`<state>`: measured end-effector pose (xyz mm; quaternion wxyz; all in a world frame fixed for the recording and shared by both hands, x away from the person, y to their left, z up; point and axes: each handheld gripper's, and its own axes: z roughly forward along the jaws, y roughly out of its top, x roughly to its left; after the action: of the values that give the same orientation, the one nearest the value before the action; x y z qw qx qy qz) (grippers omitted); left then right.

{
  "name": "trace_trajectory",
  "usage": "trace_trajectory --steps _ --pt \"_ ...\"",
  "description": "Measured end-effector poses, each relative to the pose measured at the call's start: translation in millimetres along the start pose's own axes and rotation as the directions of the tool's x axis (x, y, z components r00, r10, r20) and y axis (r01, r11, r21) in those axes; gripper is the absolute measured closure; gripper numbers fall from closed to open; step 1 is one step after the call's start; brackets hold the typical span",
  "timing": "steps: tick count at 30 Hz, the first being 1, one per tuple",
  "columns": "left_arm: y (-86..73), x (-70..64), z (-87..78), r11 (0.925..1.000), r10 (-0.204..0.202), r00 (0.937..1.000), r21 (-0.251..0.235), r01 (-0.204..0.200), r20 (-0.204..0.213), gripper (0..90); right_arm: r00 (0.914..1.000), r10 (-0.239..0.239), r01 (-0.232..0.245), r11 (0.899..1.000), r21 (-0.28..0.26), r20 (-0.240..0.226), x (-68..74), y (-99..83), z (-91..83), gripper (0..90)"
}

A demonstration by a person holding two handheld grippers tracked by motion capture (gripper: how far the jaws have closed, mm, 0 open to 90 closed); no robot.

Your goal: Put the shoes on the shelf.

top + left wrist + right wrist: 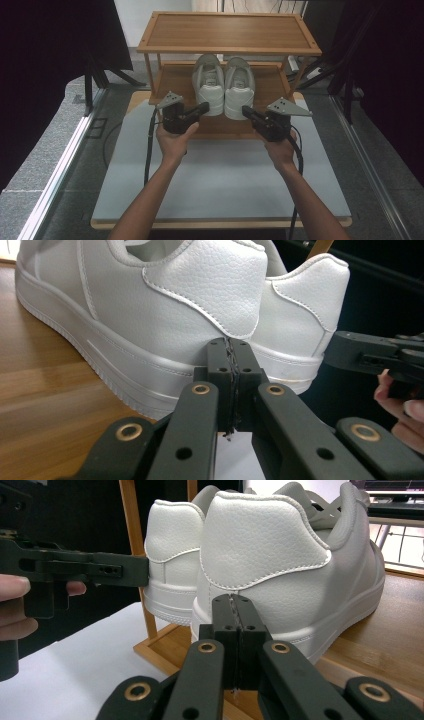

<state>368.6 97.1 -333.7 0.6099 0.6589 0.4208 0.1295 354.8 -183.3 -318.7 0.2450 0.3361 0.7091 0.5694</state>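
Two white sneakers, left (209,85) and right (239,87), stand side by side on the lower shelf of a wooden rack (175,80), heels toward me. My left gripper (204,107) is shut and empty, its tip just at the left shoe's heel (200,305). My right gripper (246,112) is shut too, with nothing in it, its tip close to the right shoe's heel (270,555). In the left gripper view the jaws are pressed together in front of the heel; the right gripper (345,352) shows at the right. In the right gripper view the left gripper (135,572) reaches in from the left.
The rack's top shelf (227,31) overhangs the shoes' toes. The rack stands at the far end of a pale grey board (220,185). Black stand legs (345,80) and dark curtains flank both sides. A cable (148,150) trails from the left gripper.
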Motion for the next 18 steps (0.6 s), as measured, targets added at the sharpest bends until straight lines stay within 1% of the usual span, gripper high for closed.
trace_trajectory --steps 4,7,10,11,12,14,15,16,18 --pt "0.6 -1.7 0.3 1.0000 0.005 0.9999 0.003 -0.005 -0.010 89.5 0.9999 -0.002 0.002 1.000 0.010 0.014 -1.6 1.7 3.4 89.6" --pt "0.4 -1.6 0.3 1.0000 0.006 0.9999 0.002 -0.006 -0.010 89.3 0.9996 0.008 -0.009 1.000 0.015 0.028 -4.4 3.3 8.5 89.6" --pt "0.8 -2.1 0.3 1.0000 0.008 0.9999 0.004 -0.008 -0.014 89.3 0.9993 0.020 -0.021 1.000 0.012 0.031 -7.5 3.8 13.2 89.6" --pt "1.0 -2.3 0.2 0.9999 0.013 0.9998 0.005 -0.013 -0.017 89.2 0.9992 0.032 -0.033 0.999 0.010 0.025 -8.9 3.9 14.4 89.6" --pt "1.1 -2.4 0.3 0.9998 0.019 0.9996 0.005 -0.019 -0.019 89.2 0.9989 0.042 -0.043 0.999 0.008 0.020 -9.4 4.0 14.7 89.6" --pt "1.1 -4.1 0.5 0.9991 0.041 0.9986 0.008 -0.041 -0.032 89.3 0.9990 0.039 -0.039 0.999 0.009 0.020 -9.5 3.6 14.4 89.5" --pt "1.2 -5.6 0.6 0.9984 0.056 0.9975 0.009 -0.056 -0.044 89.5 0.9990 0.041 -0.041 0.999 0.008 0.017 -9.9 3.0 14.0 89.5" --pt "1.4 -6.1 0.7 0.9977 0.067 0.9966 0.012 -0.066 -0.049 89.7 0.9985 0.052 -0.052 0.999 0.010 0.014 -10.3 2.2 13.5 89.4" --pt "2.4 -7.2 1.2 0.9960 0.089 0.9943 0.017 -0.088 -0.060 90.0 0.9983 0.058 -0.058 0.998 0.019 0.009 -11.4 0.8 13.3 89.2"
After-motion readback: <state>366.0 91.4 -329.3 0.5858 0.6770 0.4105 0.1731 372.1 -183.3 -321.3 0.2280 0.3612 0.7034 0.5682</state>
